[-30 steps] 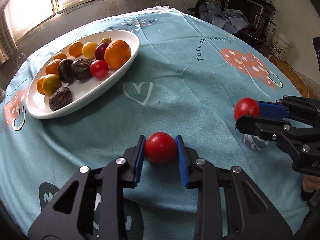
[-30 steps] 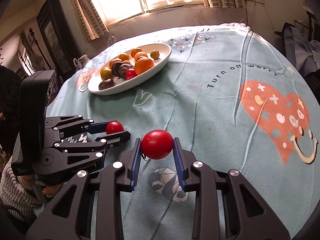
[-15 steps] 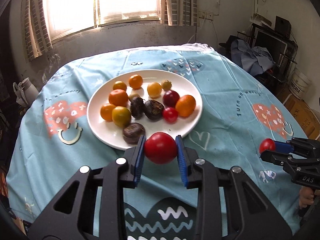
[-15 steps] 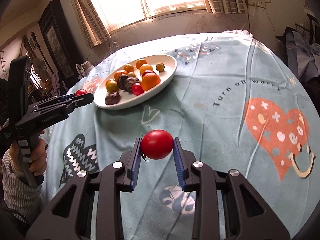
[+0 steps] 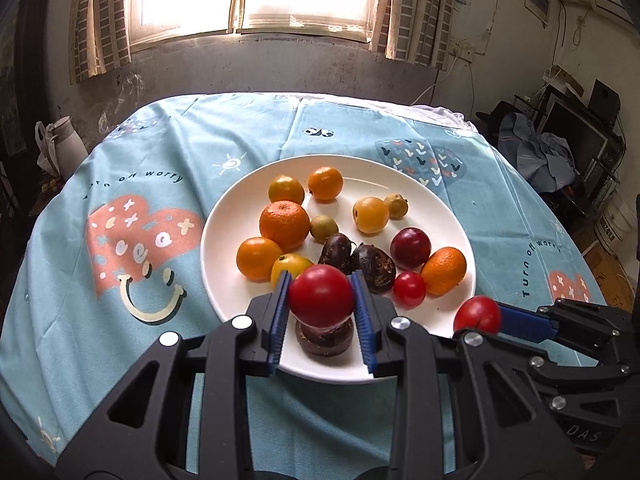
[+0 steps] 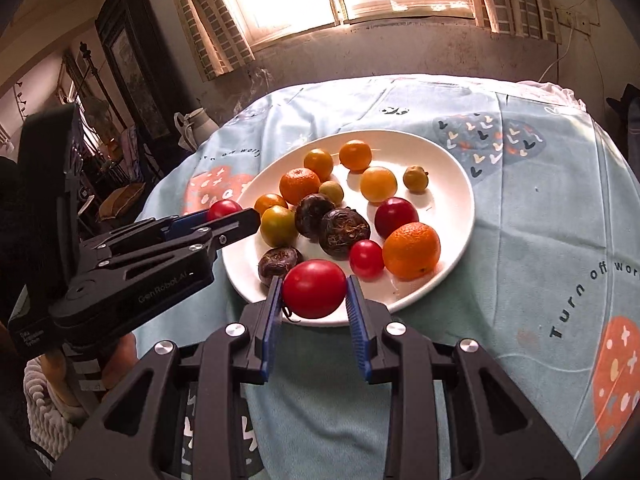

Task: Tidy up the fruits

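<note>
A white plate (image 5: 448, 216) (image 6: 452, 184) on the blue tablecloth holds several oranges, dark passion fruits and small tomatoes. My left gripper (image 5: 322, 300) is shut on a red tomato (image 5: 321, 295) and holds it over the plate's near rim, above a dark passion fruit (image 5: 325, 338). It also shows in the right wrist view (image 6: 224, 214) at the plate's left edge. My right gripper (image 6: 314, 290) is shut on another red tomato (image 6: 314, 288) above the plate's near rim. It shows in the left wrist view (image 5: 478, 316) at the plate's right edge.
The round table is covered by a blue cloth (image 5: 160, 208) with heart prints. A white jug (image 5: 66, 146) stands off the table at the far left. Clutter and a bucket (image 5: 612, 220) are at the right. A window wall is behind.
Both grippers have moved from the near part of the table to the plate, each still holding its tomato. They now hang over the plate's near rim.
</note>
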Action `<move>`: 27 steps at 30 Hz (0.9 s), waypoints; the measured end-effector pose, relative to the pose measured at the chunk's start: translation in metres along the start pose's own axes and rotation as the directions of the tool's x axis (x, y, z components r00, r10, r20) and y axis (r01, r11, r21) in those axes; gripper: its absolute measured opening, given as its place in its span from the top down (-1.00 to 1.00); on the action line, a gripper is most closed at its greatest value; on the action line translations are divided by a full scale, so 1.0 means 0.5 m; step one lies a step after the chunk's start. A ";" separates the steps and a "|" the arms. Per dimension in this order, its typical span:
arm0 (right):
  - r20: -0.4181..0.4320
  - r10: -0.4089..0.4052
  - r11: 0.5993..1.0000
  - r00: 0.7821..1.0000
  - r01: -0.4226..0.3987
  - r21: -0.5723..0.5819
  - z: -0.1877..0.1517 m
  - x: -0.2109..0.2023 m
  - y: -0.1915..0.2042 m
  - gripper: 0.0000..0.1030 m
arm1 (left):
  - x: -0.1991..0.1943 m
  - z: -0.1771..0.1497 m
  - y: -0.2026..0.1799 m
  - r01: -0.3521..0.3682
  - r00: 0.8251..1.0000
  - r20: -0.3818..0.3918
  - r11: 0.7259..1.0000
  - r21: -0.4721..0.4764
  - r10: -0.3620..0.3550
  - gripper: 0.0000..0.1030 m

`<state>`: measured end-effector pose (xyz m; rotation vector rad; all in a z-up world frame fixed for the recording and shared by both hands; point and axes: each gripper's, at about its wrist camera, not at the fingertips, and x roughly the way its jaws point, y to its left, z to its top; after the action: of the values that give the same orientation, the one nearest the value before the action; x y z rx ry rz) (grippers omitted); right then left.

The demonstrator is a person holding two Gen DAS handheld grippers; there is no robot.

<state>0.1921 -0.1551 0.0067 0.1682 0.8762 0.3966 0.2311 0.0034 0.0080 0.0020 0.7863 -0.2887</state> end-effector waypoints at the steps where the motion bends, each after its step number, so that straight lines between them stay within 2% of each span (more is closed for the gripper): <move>1: -0.009 -0.002 1.000 1.000 0.002 0.003 0.003 0.014 -0.001 0.38 | 0.007 0.001 0.005 -0.001 1.000 -0.005 1.000 -0.005 0.001 0.40; 5: -0.003 -0.024 1.000 1.000 0.024 0.008 0.013 0.053 -0.004 0.31 | 0.030 0.006 0.017 -0.010 1.000 -0.017 1.000 -0.013 0.009 0.38; 6: 0.001 -0.034 0.999 0.999 0.034 0.007 0.015 0.057 -0.007 0.25 | 0.033 0.008 0.019 -0.014 1.000 -0.012 1.000 -0.015 0.014 0.23; 7: 0.000 -0.051 0.999 0.999 0.051 0.003 0.017 0.059 -0.008 -0.13 | 0.033 0.010 0.020 -0.021 1.000 -0.005 1.000 -0.018 0.020 0.01; 8: 0.021 -0.067 0.998 0.998 0.067 0.002 0.019 0.054 -0.009 -0.24 | 0.030 0.010 0.022 -0.030 0.999 0.015 0.999 -0.023 0.031 -0.35; 15: 0.109 -0.033 0.999 0.993 0.031 0.014 0.007 -0.033 -0.021 -0.24 | -0.010 0.001 0.044 -0.005 0.999 0.038 0.997 -0.073 0.008 -0.39; 17: 0.137 -0.029 0.999 0.990 0.026 0.021 -0.007 -0.069 -0.020 -0.25 | -0.032 -0.016 0.054 0.000 0.999 0.045 0.995 -0.102 0.005 -0.55; 18: 0.156 -0.027 0.999 0.987 0.024 0.023 -0.018 -0.088 -0.018 -0.25 | -0.046 -0.029 0.058 -0.006 0.999 0.052 0.993 -0.121 0.012 -0.63; 22: 0.229 -0.060 0.998 0.972 0.056 0.024 -0.077 -0.151 -0.003 -0.36 | -0.109 -0.083 0.058 -0.060 0.993 0.089 0.986 -0.153 0.074 -0.68; 24: 0.249 -0.085 0.996 0.965 0.084 0.012 -0.112 -0.170 0.008 -0.38 | -0.145 -0.119 0.052 -0.096 0.987 0.112 0.981 -0.168 0.116 -0.80; 27: 0.266 -0.139 0.990 0.954 0.143 0.006 -0.167 -0.187 0.022 -0.80 | -0.196 -0.181 0.028 -0.128 0.978 0.141 0.977 -0.172 0.154 -0.91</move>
<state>0.0708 -0.1841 0.0237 0.1420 0.6164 0.2389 0.1060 0.0518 0.0110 -0.1164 0.6505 -0.0874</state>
